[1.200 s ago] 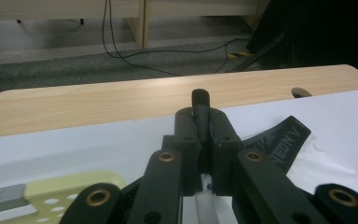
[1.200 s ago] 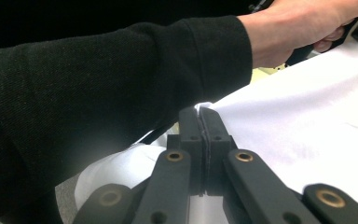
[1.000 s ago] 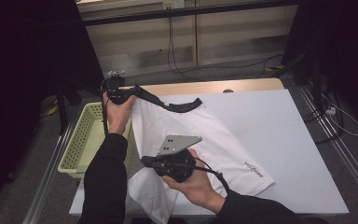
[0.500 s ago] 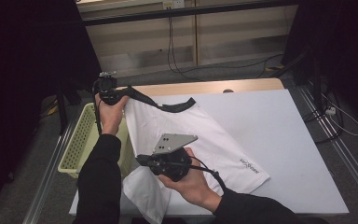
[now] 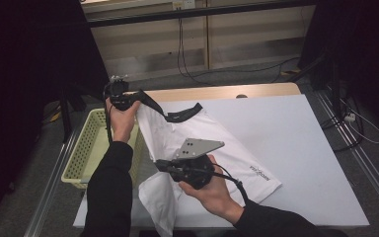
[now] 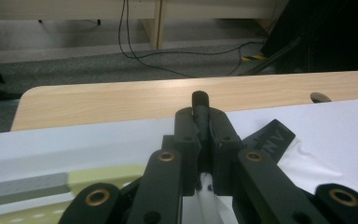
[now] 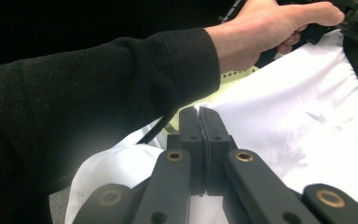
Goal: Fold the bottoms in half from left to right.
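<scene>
A pale yellow mesh basket [image 5: 86, 148] sits at the left of the frame in the high view, against the left edge of the white-covered surface [image 5: 296, 148]. Just above it, in the upper left, the left hand [image 5: 121, 118] holds the left tool [image 5: 128, 98] raised, its jaws clamped on the black collar [image 5: 177, 114] of a white T-shirt [image 5: 212, 143]. In the left gripper view the two black jaws stand nearly together with dark collar fabric pinched between them, and white cloth hangs below. The T-shirt lies spread across the middle of the surface, its collar end lifted toward the upper left and its hem with a small dark logo [image 5: 260, 173] toward the lower right. Below centre, the right hand [image 5: 212, 190] holds the right tool [image 5: 160, 165], topped by a grey three-cornered plate [image 5: 197, 147]. In the right gripper view its jaws are pressed together on an edge of the white fabric, with the black sleeve [image 7: 74, 93] of the left arm crossing above
</scene>
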